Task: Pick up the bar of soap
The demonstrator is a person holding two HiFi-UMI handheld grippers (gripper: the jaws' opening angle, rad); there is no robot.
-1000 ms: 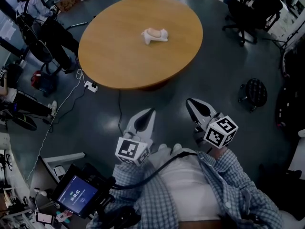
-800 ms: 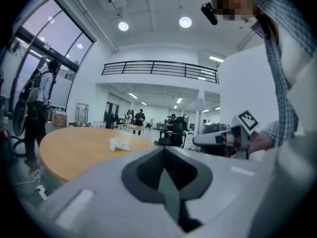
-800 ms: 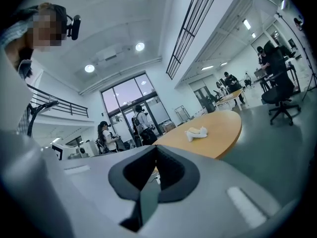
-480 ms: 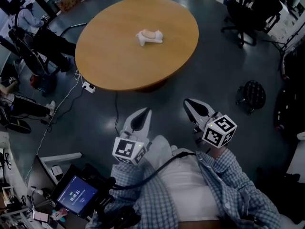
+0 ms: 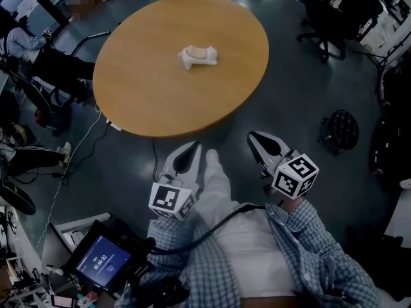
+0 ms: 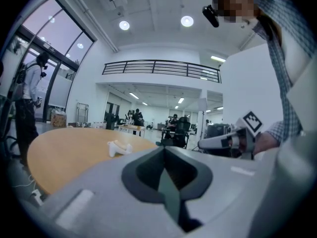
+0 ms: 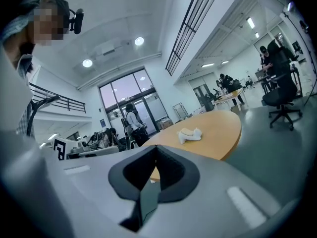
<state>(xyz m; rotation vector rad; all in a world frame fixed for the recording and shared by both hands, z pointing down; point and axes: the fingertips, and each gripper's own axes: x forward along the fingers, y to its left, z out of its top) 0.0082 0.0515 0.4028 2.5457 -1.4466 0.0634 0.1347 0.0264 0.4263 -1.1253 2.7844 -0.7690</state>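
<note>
A beige bar of soap (image 5: 200, 51) rests on a white soap dish (image 5: 191, 60) near the middle of a round wooden table (image 5: 160, 88). Both grippers hang over the dark floor, short of the table's near edge and well apart from the soap. In the head view my left gripper (image 5: 194, 145) and my right gripper (image 5: 252, 135) are both shut, with nothing in them. The left gripper view shows the soap dish (image 6: 119, 148) far off, left of its closed tip (image 6: 163, 148). In the right gripper view the soap (image 7: 187, 131) lies ahead and to the right of the closed tip (image 7: 155, 147).
A black office chair (image 5: 331, 11) stands at the upper right and a round black object (image 5: 339, 126) lies on the floor at the right. A power strip and cable (image 5: 110, 126) run under the table's left side. People (image 5: 38, 50) stand at the left. A tablet (image 5: 103, 260) hangs by my left side.
The table and soap have slid left and slightly nearer in the head view. A white shoe and leg now show between the grippers. Both grippers stay shut.
</note>
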